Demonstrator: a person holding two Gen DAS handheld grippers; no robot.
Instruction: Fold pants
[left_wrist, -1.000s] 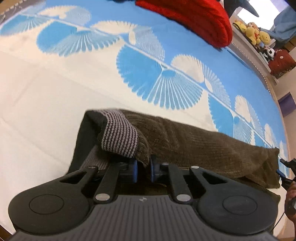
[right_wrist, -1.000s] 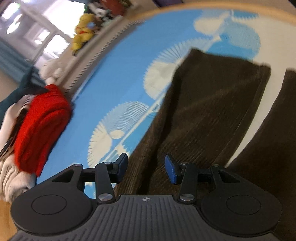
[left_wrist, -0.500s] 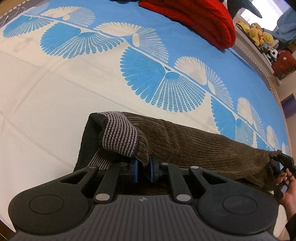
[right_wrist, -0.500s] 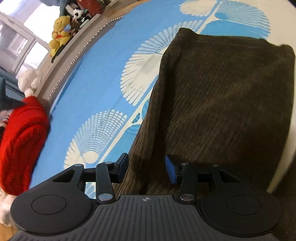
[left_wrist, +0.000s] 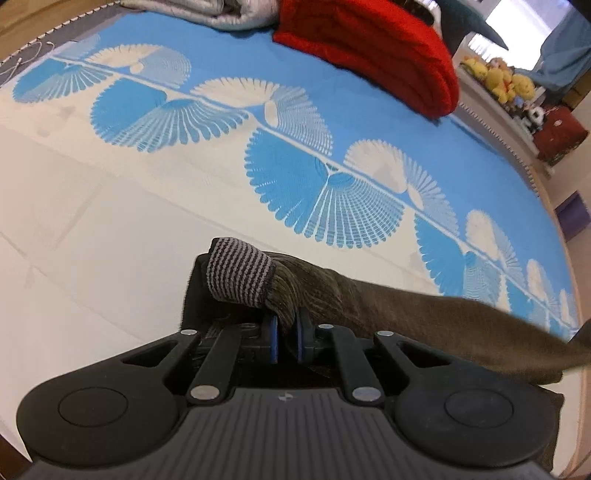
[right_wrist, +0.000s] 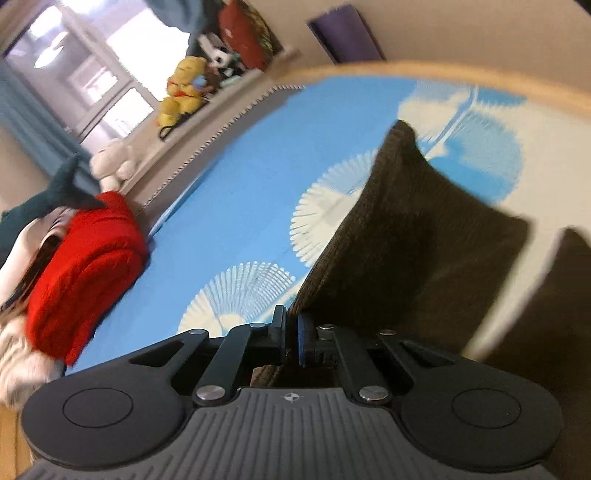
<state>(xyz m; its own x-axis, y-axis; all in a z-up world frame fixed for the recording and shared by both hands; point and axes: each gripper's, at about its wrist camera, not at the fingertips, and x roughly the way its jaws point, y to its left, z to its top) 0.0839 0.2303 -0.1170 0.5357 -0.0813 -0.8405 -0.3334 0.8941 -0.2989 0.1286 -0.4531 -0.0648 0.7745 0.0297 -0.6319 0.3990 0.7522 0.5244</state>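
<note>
The brown corduroy pants (left_wrist: 388, 306) have a striped grey ribbed waistband (left_wrist: 238, 275) and lie on the blue and white bed cover (left_wrist: 258, 110). My left gripper (left_wrist: 285, 338) is shut on the pants at the waistband and holds them raised, stretched off to the right. In the right wrist view my right gripper (right_wrist: 291, 338) is shut on the edge of a pant leg (right_wrist: 417, 254), lifted off the cover. The second pant leg (right_wrist: 546, 332) shows at the right edge.
A folded red blanket (left_wrist: 373, 48) and grey bedding (left_wrist: 207, 11) lie at the far end of the bed; the blanket also shows in the right wrist view (right_wrist: 81, 273). Stuffed toys (right_wrist: 184, 88) sit on a ledge beside the bed. The wooden bed edge (right_wrist: 443, 70) runs behind the pants.
My right gripper was open over the pant leg and has shut on its edge and lifted it. My left gripper stays shut on the waistband and has risen, pulling the pants taut.
</note>
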